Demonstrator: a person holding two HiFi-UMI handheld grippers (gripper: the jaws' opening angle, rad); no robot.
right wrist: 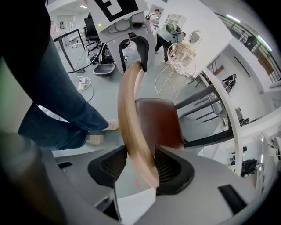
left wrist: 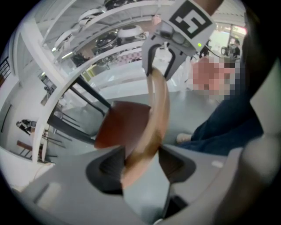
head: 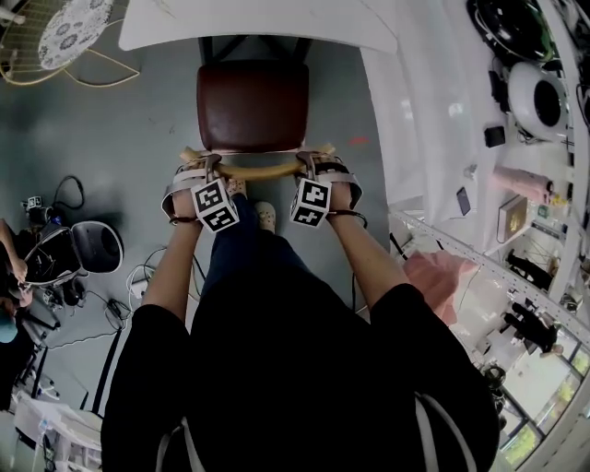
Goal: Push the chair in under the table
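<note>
The floor [head: 138, 138] is smooth grey, and a white table [head: 258, 23] runs across the top of the head view. A white bench [head: 433, 120] crowded with equipment lines the right side. On the left stand a wire chair [head: 64, 32] with a patterned cushion, a black stool [head: 92, 244] and loose cables [head: 138, 277].

The chair [head: 252, 106] stands directly before the person, its dark red seat fully in view. The seat's far edge lies close to the table's near edge, with dark frame bars showing in the gap between them. The curved wooden backrest rail [head: 261, 170] faces the person.

The left gripper [head: 210, 166] is clenched on the rail's left end; in the left gripper view its 2 jaws press the wood from both sides. The right gripper [head: 313, 166] grasps the rail's right end in the same way, jaws tight against the wood in the right gripper view. The 2 grippers sit well apart, one near each end of the rail.

Bare floor shows on the chair's left, out to the cables. On its right, a narrower strip of floor separates it from the bench. The person's light shoe [head: 265, 217] stands just behind the rail.
</note>
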